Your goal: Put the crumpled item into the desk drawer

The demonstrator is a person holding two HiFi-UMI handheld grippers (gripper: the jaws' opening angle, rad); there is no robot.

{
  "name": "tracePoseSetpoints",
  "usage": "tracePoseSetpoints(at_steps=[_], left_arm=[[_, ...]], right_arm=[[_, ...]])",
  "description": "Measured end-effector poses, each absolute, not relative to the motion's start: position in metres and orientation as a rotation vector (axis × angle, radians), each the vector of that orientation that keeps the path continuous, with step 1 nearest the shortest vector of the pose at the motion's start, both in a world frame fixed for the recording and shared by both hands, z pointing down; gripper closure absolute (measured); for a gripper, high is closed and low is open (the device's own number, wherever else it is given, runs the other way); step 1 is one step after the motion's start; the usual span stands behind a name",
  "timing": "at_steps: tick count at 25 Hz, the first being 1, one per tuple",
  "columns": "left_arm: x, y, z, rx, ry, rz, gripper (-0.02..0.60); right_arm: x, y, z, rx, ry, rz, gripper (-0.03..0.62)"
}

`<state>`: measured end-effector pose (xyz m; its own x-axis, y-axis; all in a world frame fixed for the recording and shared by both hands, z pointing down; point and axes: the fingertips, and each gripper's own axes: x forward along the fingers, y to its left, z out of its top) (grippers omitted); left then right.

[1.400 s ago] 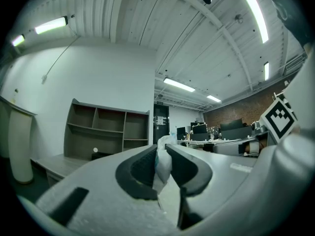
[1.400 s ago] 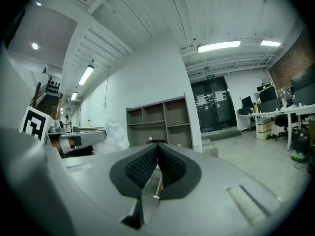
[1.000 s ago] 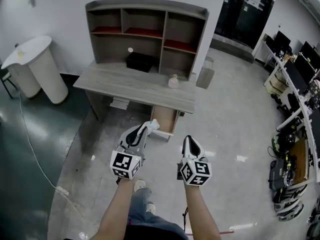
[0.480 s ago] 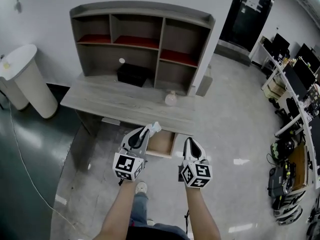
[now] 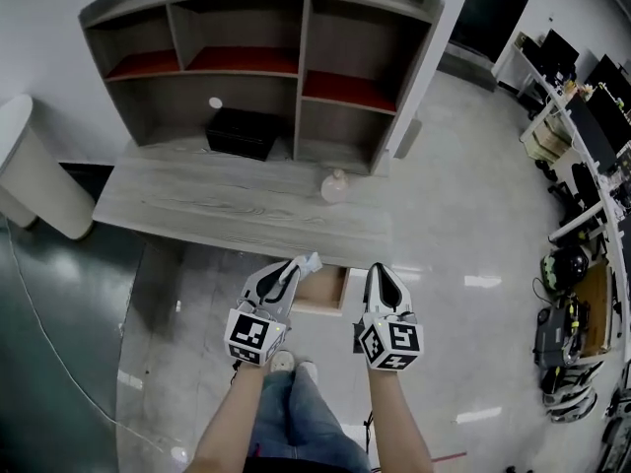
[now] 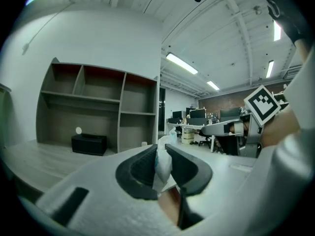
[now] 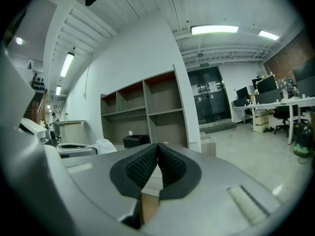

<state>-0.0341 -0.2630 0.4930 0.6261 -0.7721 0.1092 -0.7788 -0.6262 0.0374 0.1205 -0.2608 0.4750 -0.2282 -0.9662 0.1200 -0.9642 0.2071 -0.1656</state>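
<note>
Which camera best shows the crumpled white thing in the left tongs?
The left gripper view: the crumpled wad sits close up, pinched between the left tongs. The head view shows only a small white tip; the right gripper view, a white lump at its left.

Left claw (image 6: pixel 164 167) clamped on crumpled white item (image 6: pixel 162 165), shelving unit (image 6: pixel 98 109) behind

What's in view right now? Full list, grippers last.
desk: one, grey wood, centre
shelf unit: one, grey with red shelf tops, at the desk's back
box: one, black, on the desk under the shelves
round container: one, pale, right part of the desk
drawer: one, light wood, open under the desk front
round stand: one, white, left of the desk
workstations: several, dark, far right
crumpled item: one, white, in the left jaws
left gripper: shut on crumpled item
right gripper: jaws together, empty
</note>
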Motion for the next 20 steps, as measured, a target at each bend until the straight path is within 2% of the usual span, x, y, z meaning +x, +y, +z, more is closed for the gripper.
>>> tracePoseSetpoints(at_steps=[6, 14, 20], left_arm=[[-0.015, -0.274, 0.581, 2.673, -1.227, 0.331, 0.54], [0.018, -0.303, 0.741, 2.524, -1.125, 0.719, 0.54], [0.032, -0.326, 0.8, 2.434, -1.125, 0.881, 0.538]], right_arm=[[0.126, -0.272, 0.538, -1.969, 2.476, -0.426, 0.595], [0.133, -0.274, 0.624, -1.95, 2.506, -0.544, 0.595], [0.135, -0.271, 0.668, -1.914, 2.536, -0.604, 0.595]])
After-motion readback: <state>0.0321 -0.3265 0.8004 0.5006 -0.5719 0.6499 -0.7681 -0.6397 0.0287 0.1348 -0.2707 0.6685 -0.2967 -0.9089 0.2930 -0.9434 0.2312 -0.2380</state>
